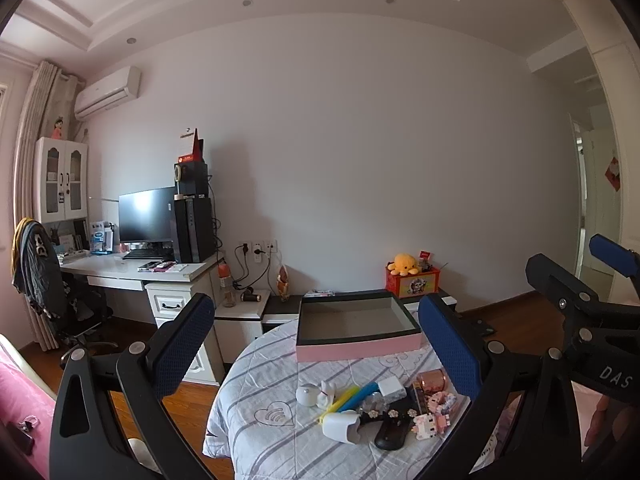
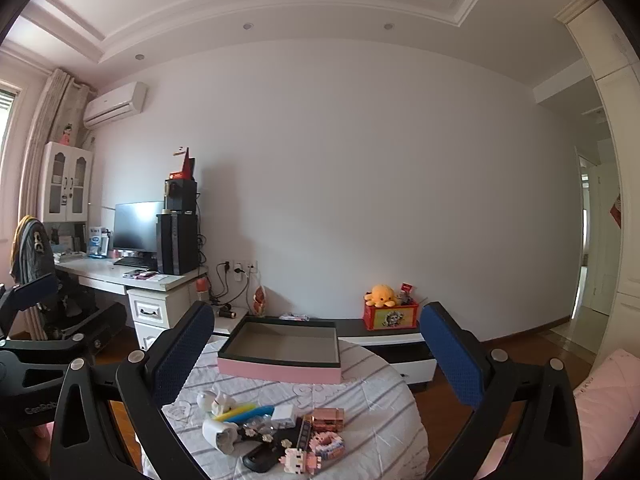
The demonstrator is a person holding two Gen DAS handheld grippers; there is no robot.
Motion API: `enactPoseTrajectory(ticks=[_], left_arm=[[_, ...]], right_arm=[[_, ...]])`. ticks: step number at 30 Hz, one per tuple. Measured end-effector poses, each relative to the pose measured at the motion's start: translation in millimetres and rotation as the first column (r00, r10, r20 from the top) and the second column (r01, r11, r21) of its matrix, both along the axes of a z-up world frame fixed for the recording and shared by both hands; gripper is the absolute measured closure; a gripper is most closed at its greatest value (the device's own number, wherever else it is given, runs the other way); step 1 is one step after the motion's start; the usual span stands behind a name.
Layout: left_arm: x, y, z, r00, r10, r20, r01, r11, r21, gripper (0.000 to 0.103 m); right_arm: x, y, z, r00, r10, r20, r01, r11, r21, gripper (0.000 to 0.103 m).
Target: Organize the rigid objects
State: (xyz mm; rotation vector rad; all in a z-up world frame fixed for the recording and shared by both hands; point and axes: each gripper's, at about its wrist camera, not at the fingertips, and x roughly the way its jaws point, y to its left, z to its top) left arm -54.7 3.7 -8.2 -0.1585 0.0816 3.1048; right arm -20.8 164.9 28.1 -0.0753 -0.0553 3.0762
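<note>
Here, nearest the cameras, both grippers stand with their blue-padded fingers spread wide and nothing between them: the left gripper and the right gripper both hover above the near side of a round table covered in a striped grey-and-white cloth. Below and between the left gripper's fingers lies a heap of small toys (a white cup-shaped piece, yellow and blue sticks, a white block, a copper-coloured box, pink brick figures and a black oblong thing), all lying close together and touching one another; no finger touches any of them. In the right wrist view the same heap sits low between the fingers, nearer the left finger than the right. Beyond the heap, a little apart from it on the cloth, stands an open shallow box with pink sides, a dark rim and a bare grey inside. Further back a low black-and-white cabinet runs along the wall, bearing a red box with a yellow plush octopus on top. Far left is a white desk with a monitor.
</note>
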Motion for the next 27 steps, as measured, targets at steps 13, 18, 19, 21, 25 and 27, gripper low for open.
enactPoseTrajectory(ticks=[13,18,19,21,25,27], left_arm=[[-17,-4,5,1.0,0.006,-0.012,-0.006,1.0,0.006,0.0],[-21,-4,6,1.0,0.005,-0.014,-0.005,1.0,0.007,0.0],[-20,-5,6,1.0,0.005,-0.013,-0.005,1.0,0.008,0.0],[-21,-5,7,1.0,0.005,-0.013,-0.005,1.0,0.006,0.0],[-21,-7,8,1.0,0.005,-0.011,-0.005,1.0,0.008,0.0],[-20,-8,8,1.0,0.002,-0.012,-0.002,1.0,0.007,0.0]], right_arm=[[-15,-7,6,1.0,-0.005,-0.025,0.005,1.0,0.02,0.0],[-20,-7,5,1.0,-0.003,-0.023,0.004,1.0,0.022,0.0],[-20,-7,5,1.0,-0.004,-0.024,0.004,1.0,0.021,0.0],[-19,-9,7,1.0,-0.008,-0.023,0.008,1.0,0.024,0.0],[-23,-8,6,1.0,-0.013,-0.017,0.013,1.0,0.022,0.0],[-23,-8,7,1.0,-0.014,-0.015,0.014,1.0,0.022,0.0]])
